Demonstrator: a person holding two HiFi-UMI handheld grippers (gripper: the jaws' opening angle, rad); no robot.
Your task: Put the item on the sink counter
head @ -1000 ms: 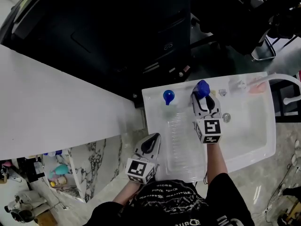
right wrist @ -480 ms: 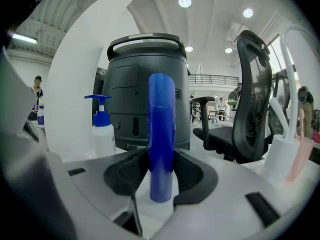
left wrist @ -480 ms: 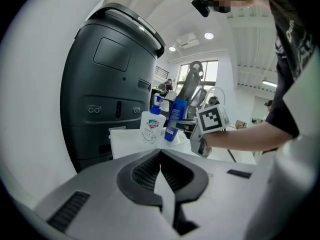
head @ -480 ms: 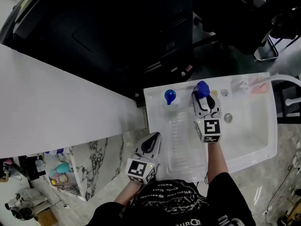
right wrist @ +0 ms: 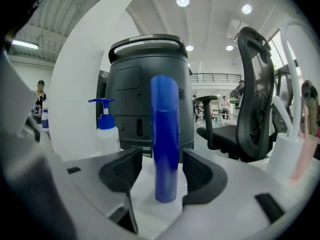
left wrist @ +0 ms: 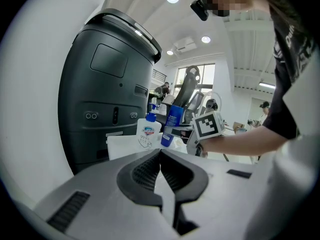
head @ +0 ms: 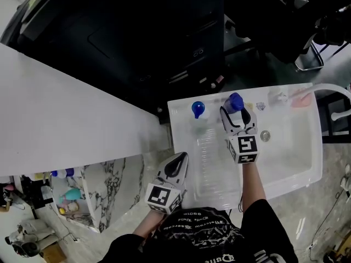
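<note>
My right tongs (head: 237, 115) have just been opening: the blue tube (right wrist: 165, 144) stands free between them on the counter (head: 178, 120) (pump bottle (head: 198, 110) beside it). My left tongs (head: 176, 163) are together, empty.

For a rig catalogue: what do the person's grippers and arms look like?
The left gripper and right gripper have pale grey bodies, black ribbed pads and a cube with black-and-white markers. The person wears a black short-sleeved shirt with white print. The right jaws have just been opening, a blue bottle between them.
</note>
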